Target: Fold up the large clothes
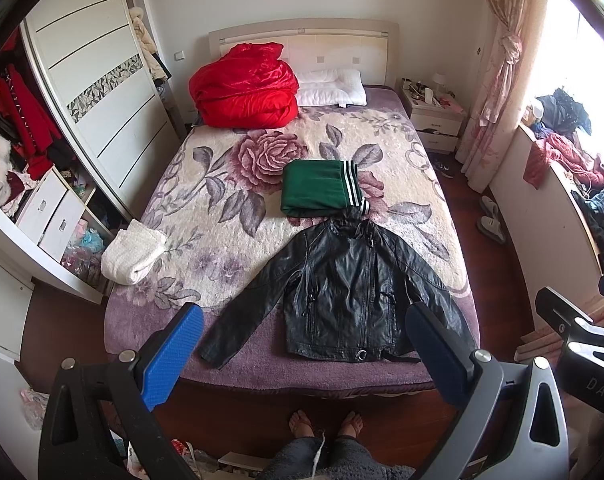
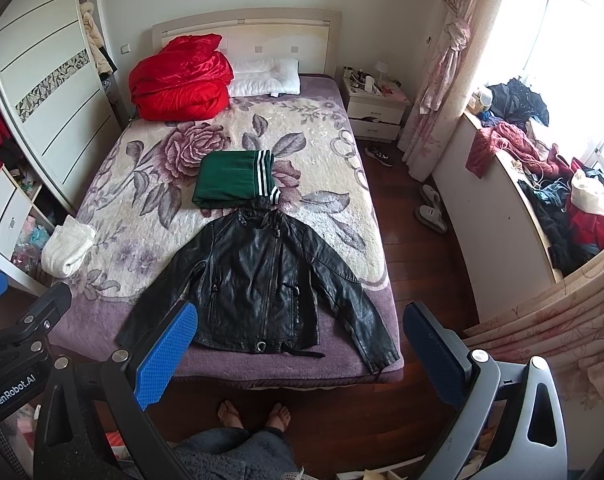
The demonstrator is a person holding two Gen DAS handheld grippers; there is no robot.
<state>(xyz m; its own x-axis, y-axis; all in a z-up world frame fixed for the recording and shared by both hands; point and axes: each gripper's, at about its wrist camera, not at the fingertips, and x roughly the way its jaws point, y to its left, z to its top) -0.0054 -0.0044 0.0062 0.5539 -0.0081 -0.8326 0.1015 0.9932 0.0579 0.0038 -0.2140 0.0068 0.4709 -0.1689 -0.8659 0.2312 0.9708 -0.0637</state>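
Note:
A black leather jacket [image 1: 341,292] lies flat, front up, sleeves spread, at the foot of the bed [image 1: 174,352]; it also shows in the right wrist view [image 2: 258,284]. A folded green garment with white stripes [image 1: 321,188] lies just beyond its collar, also in the right wrist view [image 2: 234,178]. My left gripper [image 1: 305,324] is open and empty, held high above the foot of the bed. My right gripper [image 2: 298,324] is open and empty, beside the left one and at a similar height.
A folded white towel [image 1: 132,256] lies at the bed's left edge. A red quilt [image 1: 244,88] and a white pillow [image 1: 331,88] lie at the headboard. An open wardrobe [image 1: 34,160] stands left; a nightstand [image 1: 435,118], slippers [image 1: 491,220] and a cluttered sill [image 2: 541,184] stand right.

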